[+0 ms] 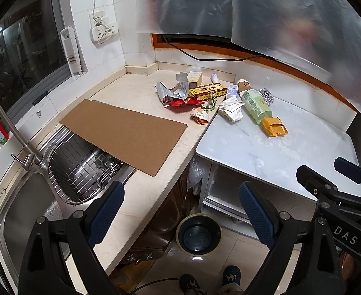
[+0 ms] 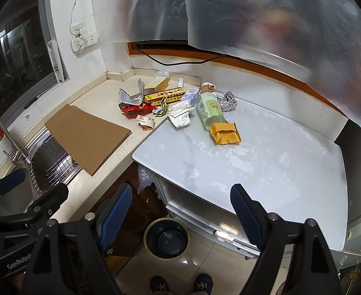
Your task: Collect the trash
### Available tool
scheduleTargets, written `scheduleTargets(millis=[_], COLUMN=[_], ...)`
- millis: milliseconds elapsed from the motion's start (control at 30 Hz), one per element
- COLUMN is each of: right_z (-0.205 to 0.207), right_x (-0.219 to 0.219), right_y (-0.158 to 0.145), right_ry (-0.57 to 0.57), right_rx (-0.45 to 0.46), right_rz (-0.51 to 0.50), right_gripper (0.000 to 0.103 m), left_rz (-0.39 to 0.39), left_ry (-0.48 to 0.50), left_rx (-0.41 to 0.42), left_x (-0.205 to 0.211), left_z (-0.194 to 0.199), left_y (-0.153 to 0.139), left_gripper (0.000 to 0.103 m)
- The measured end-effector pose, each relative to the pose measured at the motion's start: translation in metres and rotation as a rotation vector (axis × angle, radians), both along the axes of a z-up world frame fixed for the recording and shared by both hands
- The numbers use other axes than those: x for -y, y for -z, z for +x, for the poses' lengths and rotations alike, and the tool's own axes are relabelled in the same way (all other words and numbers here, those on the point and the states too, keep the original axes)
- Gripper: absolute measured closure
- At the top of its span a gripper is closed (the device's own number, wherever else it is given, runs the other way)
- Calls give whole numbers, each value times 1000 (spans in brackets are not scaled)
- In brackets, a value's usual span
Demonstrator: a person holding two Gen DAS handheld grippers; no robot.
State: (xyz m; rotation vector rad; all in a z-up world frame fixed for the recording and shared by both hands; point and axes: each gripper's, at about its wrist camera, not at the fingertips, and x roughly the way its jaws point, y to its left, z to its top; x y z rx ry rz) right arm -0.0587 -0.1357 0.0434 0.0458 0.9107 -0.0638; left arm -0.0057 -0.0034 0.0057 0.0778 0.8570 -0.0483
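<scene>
A heap of trash lies at the back of the counter and white table: a green bottle [image 1: 255, 104] [image 2: 208, 108], a yellow packet [image 1: 273, 126] [image 2: 225, 133], crumpled white paper [image 1: 230, 109] [image 2: 180, 116], a yellow box [image 1: 208, 90] [image 2: 165, 95], a red wrapper [image 1: 184, 102] [image 2: 137, 108], a foil ball [image 1: 266, 96] [image 2: 227, 102]. A dark bin [image 1: 198, 234] [image 2: 166, 238] stands on the floor below. My left gripper [image 1: 180, 213] is open and empty, held high in front of the counter. My right gripper [image 2: 180, 211] is open and empty beside it, above the bin.
A brown cardboard sheet [image 1: 124, 132] [image 2: 87, 136] lies over part of the sink [image 1: 25, 206]. A wire rack [image 1: 82, 172] sits in the sink by the faucet [image 1: 16, 135]. The white table [image 1: 278, 152] [image 2: 266, 157] adjoins the counter. The person's feet [image 2: 180, 282] show at the bottom.
</scene>
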Motion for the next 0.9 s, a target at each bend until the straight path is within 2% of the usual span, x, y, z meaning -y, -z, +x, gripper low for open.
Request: scheduleTargets(millis=[900], right_z=[-17], right_x=[-4], right_y=[-1], right_ry=[43], right_rx=[0], right_rz=[-4], right_gripper=[20], left_rz=[-15], left_ry=[43], left_rx=[0], left_x=[-2], left_z=[-9], left_y=[2], left_gripper=[9])
